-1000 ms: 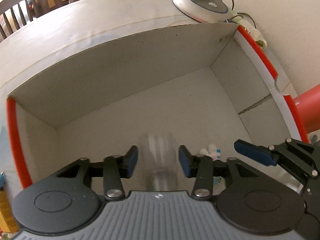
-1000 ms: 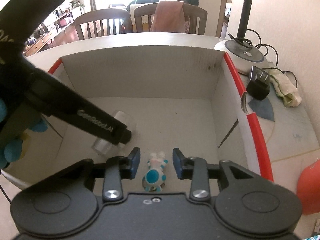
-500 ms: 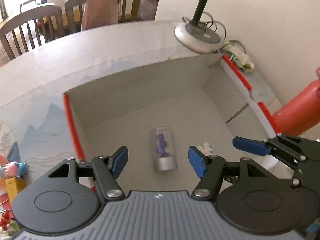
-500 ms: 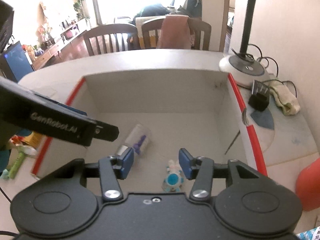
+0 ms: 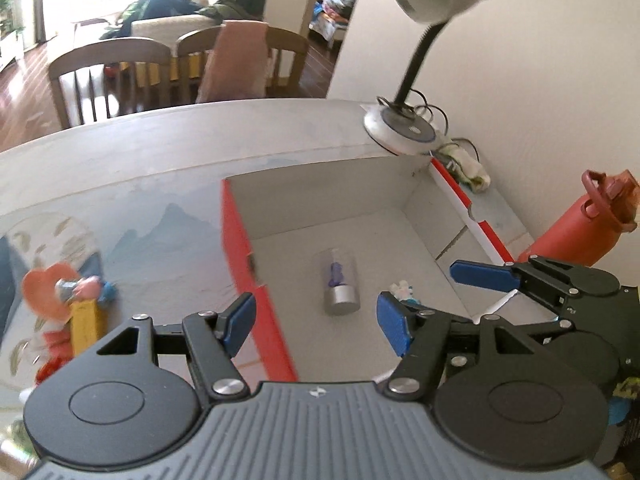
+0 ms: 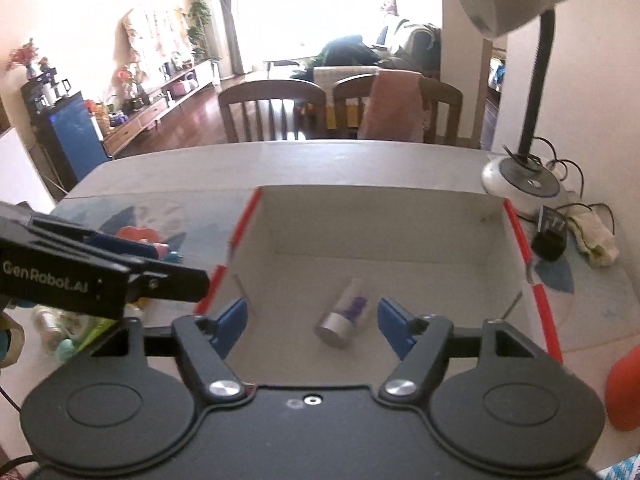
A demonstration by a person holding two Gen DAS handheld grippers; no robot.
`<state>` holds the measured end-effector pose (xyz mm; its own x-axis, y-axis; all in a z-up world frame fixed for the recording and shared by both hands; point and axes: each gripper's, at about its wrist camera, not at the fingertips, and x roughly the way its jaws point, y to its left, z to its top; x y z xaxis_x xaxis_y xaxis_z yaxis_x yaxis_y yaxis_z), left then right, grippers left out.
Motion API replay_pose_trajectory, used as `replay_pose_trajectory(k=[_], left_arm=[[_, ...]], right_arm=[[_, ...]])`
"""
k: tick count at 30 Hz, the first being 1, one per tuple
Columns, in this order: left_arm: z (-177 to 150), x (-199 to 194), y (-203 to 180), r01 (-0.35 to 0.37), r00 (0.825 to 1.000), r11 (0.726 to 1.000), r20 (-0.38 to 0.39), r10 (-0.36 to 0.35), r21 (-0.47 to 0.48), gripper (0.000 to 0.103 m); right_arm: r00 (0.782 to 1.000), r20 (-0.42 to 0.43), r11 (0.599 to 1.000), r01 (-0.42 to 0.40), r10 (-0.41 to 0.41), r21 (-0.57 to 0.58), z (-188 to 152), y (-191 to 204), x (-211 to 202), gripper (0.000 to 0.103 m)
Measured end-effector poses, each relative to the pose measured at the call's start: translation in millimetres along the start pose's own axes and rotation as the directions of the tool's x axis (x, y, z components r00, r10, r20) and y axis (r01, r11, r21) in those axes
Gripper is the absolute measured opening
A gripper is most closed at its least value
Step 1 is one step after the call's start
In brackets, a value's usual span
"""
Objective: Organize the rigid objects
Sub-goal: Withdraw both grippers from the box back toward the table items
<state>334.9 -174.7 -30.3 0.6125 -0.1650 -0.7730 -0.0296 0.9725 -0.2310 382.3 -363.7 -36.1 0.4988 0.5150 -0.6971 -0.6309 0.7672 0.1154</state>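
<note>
A clear capsule (image 5: 341, 286) with a silver cap and purple pieces inside lies on its side on the floor of the open white cardboard box (image 5: 320, 192) with red-edged flaps, with a small white-and-blue figure (image 5: 403, 292) just beside it. Above the box, the left gripper (image 5: 316, 322) has its blue-padded fingers (image 5: 394, 328) spread wide and holds nothing. The right gripper (image 6: 312, 322) is likewise wide apart and empty, touching neither item.
</note>
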Motion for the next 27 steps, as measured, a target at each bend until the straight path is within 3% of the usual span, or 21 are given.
replay_pose_trajectory(k=[13, 24, 27], left_arm=[[-53, -67, 67, -0.080, 0.993, 0.992, 0.079, 0.088, -0.100, 0.079], [-98, -109, 143, -0.133, 0.986, 0.984, 0.080, 0.144, -0.121, 0.084], [-111, -117, 162, -0.135, 0.985, 0.983, 0.088, 0.146, -0.121, 0.091]], right_arm=[[0.997, 0.044, 0.998, -0.065, 0.065, 0.005, -1, 58, -15, 0.092], [0.990, 0.021, 0.989, -0.141, 0.142, -0.033, -29, 143, -17, 0.095], [0.989, 0.011, 0.988, -0.149, 0.149, -0.040, -37, 166, -13, 0.095]])
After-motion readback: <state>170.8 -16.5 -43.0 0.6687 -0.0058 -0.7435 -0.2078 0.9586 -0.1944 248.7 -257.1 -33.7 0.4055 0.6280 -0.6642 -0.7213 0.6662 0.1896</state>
